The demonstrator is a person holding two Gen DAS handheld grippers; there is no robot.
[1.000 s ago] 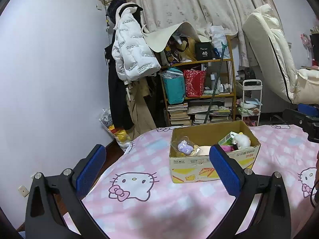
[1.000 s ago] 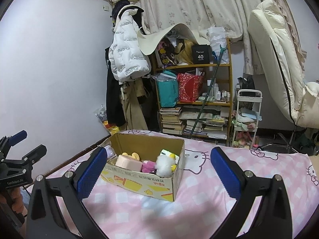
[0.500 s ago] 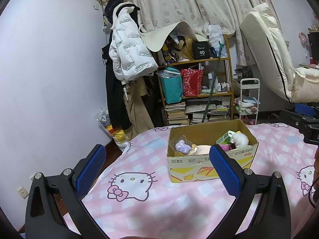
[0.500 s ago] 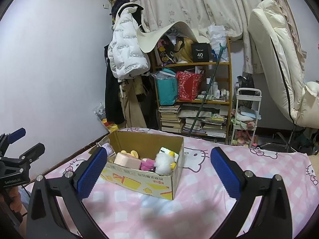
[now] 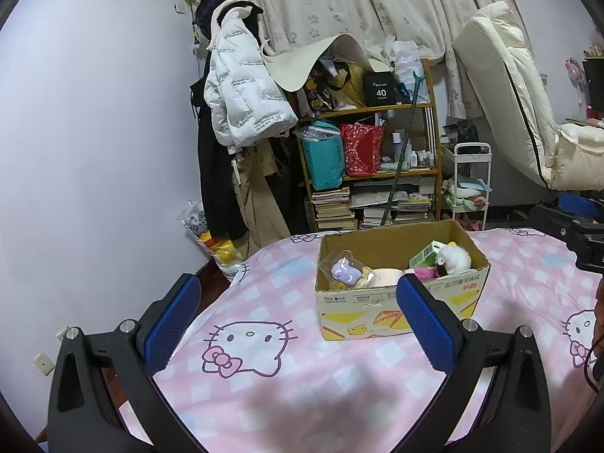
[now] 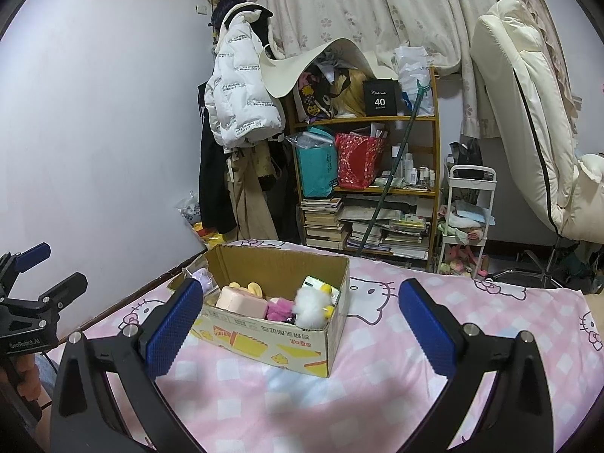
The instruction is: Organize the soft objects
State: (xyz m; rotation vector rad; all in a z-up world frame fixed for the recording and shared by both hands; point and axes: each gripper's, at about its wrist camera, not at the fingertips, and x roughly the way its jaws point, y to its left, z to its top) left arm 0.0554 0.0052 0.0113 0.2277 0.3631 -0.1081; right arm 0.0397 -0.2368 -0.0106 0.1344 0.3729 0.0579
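The left hand-held gripper (image 5: 298,324) hangs over the bed with its blue-padded fingers spread wide and nothing between them. The right hand-held gripper (image 6: 298,324) hangs the same way, spread and empty.

Just beyond both, an open cardboard box (image 6: 287,336) stands on the bed's pink checked cat-print bedspread (image 6: 472,313). The soft objects lie inside it: a peach-pink cushion-like block (image 6: 241,301), a small magenta plush (image 6: 281,307), a fluffy white plush (image 6: 311,305) at the near right corner, a green-and-white packet (image 6: 317,285) behind that, and a lilac toy in a clear bag (image 5: 345,272) at the left end. No soft objects show on the bedspread around the box.

This fits two stages: the toys are gathered in the box and the job is near done, or the box is full and waiting to be emptied and sorted. Either way, both grippers are free, and any next grasp would need one to reach forward and down over the box rim.
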